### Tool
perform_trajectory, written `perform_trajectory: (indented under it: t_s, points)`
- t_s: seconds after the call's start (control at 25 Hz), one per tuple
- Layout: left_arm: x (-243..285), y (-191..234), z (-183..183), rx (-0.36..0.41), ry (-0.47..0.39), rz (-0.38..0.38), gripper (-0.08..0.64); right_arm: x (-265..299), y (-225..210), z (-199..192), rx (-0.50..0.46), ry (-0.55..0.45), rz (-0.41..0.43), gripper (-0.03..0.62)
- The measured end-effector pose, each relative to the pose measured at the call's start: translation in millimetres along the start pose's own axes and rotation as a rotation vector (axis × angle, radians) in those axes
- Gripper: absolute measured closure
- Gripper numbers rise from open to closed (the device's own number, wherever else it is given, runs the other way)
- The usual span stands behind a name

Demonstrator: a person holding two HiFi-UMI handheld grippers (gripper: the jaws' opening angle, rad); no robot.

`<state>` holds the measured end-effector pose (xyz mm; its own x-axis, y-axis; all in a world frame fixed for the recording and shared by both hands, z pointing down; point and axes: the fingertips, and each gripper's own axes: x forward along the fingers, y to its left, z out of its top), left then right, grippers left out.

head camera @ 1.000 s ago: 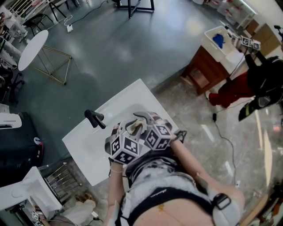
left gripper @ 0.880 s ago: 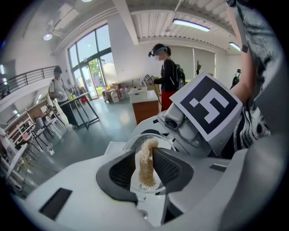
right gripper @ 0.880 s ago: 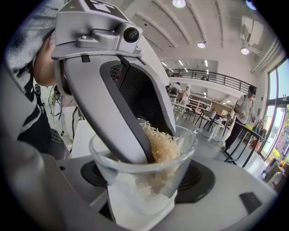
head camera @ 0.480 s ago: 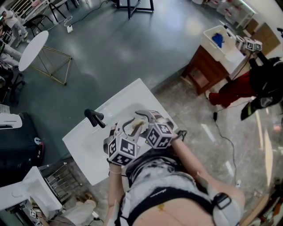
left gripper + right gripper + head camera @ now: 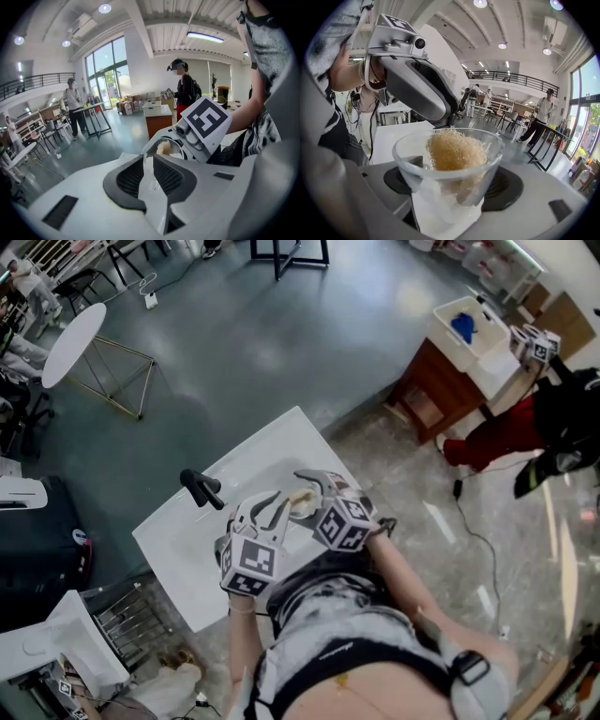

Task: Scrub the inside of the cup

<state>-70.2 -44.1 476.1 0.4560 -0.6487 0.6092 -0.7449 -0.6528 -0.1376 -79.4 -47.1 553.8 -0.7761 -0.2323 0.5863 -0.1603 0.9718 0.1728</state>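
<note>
From the head view, the person leans over a white counter (image 5: 183, 545) with a black tap (image 5: 201, 489). Both tools meet above it. The left gripper (image 5: 269, 510) sits just beside the right gripper (image 5: 316, 491). A pale tan scrubber (image 5: 300, 497) shows between them, but the glass of the cup (image 5: 303, 507) is hard to make out here, and neither tool's jaws can be read.

The left gripper view settles that tool's state. Its jaws have just been closing and stand at a narrow gap, with nothing between the ribbed pads (image 5: 129, 178). Just ahead of its tips is the right gripper's marker cube, with the cup's rim and the scrubber peeking out below it. The scrubber is clear of the left jaws.

The right gripper view shows what the other two do not. The clear glass cup (image 5: 450, 164) stands upright between this gripper's jaws and the pads clamp its lower wall on both sides. The fibrous tan scrubber (image 5: 452, 150) sits loose inside the cup, rising a little above the rim. The left gripper hangs just above and behind the cup, apart from the scrubber.
</note>
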Motion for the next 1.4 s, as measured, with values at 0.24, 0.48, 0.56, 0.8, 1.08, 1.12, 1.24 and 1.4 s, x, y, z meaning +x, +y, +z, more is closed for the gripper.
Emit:
perform_trajectory:
  t_s: [0.24,0.48,0.56,0.8,1.08,1.12,1.24,1.4]
  points:
    - [-1,7,7,-0.069,-0.07,0.044,0.557,-3,-6,0,0.037,-0.018,-0.007,0.192]
    - [2,16,2,-0.152,-0.086,0.056,0.557,-1,-15,2,0.088,-0.042,-0.003,0.192]
    - [3,20,1,-0.172,-0.09,0.063,0.557,-1,-19,2,0.093,-0.044,-0.006,0.192]
    - [8,34,-8,-0.217,-0.094,0.109,0.557,4,-32,0,0.115,-0.052,-0.013,0.192]
    - [20,43,-19,-0.257,-0.105,0.134,0.557,13,-49,1,0.145,-0.063,-0.019,0.192]
    - [21,44,-20,-0.261,-0.101,0.138,0.557,15,-52,1,0.15,-0.063,-0.02,0.192]
    - [26,47,-25,-0.282,-0.101,0.136,0.557,20,-62,-1,0.156,-0.061,-0.029,0.192]
    - [35,50,-32,-0.324,-0.096,0.121,0.557,28,-73,-5,0.168,-0.049,-0.022,0.192]
